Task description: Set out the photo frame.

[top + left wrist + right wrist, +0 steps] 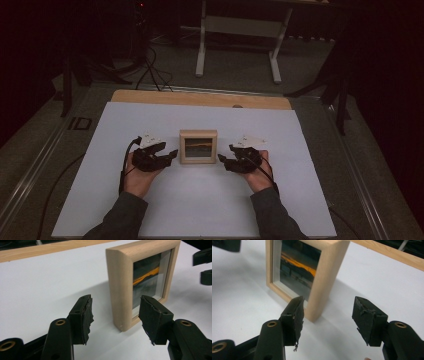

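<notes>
White tabletop (150, 210) under upright picture frame (198, 146), left gripper (172, 154) and right gripper (223, 159) wide beside it, close-ups: orange-streaked photo.

place: dim lab | evidence: white work board (200, 210), floor cables (152, 70), metal-legged bench (240, 30)

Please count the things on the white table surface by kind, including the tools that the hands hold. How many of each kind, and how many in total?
Square light wooden picture frame, standing upright with a dark orange-streaked picture: 1
Black two-jaw grippers, left gripper and right gripper, jaws open beside the frame: 2
Total: 3
</notes>
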A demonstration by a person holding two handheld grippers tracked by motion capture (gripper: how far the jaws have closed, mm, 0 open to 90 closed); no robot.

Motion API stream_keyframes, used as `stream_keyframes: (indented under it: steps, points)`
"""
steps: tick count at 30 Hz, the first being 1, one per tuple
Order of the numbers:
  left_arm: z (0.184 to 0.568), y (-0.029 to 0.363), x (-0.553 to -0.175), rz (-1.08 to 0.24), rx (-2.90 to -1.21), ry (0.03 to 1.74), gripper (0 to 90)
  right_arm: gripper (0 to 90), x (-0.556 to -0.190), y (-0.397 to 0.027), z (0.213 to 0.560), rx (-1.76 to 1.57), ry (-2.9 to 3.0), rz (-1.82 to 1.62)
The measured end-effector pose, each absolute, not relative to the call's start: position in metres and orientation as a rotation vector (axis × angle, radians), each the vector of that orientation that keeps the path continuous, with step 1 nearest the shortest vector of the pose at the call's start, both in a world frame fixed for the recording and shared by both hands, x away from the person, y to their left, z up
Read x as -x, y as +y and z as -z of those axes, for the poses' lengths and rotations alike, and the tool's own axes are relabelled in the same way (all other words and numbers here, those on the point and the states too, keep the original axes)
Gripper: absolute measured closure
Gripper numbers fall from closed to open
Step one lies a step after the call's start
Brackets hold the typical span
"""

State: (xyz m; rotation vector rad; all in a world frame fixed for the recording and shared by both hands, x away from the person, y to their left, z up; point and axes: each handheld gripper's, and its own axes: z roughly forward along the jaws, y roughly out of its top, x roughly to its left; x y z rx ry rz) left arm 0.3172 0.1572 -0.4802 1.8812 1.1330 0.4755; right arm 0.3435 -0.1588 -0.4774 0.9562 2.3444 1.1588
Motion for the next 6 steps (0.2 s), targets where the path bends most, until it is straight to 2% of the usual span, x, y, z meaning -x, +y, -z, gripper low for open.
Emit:
stream_keyframes:
  steps: [6]
  points:
    - [0.485, 0.169, -0.309, -0.489, -1.908, 1.154, 43.3, 40.7, -0.338, -0.171, 0.479, -0.975, 2.361, -1.137]
